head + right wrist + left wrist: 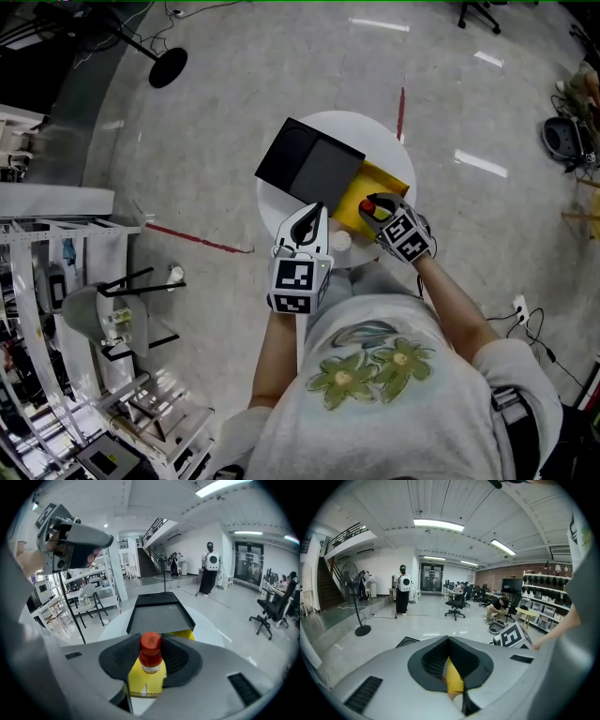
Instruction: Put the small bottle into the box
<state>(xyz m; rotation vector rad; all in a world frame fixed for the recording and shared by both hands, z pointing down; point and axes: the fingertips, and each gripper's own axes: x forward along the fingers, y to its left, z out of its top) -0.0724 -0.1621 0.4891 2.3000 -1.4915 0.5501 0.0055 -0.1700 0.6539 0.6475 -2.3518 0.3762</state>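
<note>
Right gripper (151,644) has the small bottle (151,663) clamped between its fingers (117,657). The pads sit on the upper body just under the red cap, the bottle is upright, and the cap pokes above the fingertips. Directly below and just beyond those fingers is the open yellow box (132,680), so the bottle hangs over its near edge and is not in yet. Handling guess: small, light, stiff plastic that won't crush under this squeeze. The smooth labelled wall could slide if the hold loosens, and the cap end is too narrow to hold well. The current hold high on the body looks right, since it leaves the base free to go in first. Left gripper (449,641) has its fingers drawn together at the tips with nothing between them. The slit below the tips shows only a strip of the yellow box and a small white round thing (459,704); what that is I can't tell. In the head view the left gripper sits just to the left of the right fingers, at the near side of the box. Beyond the box the black lid (159,616) lies tipped back and open, flat on the round white surface (117,626).
</note>
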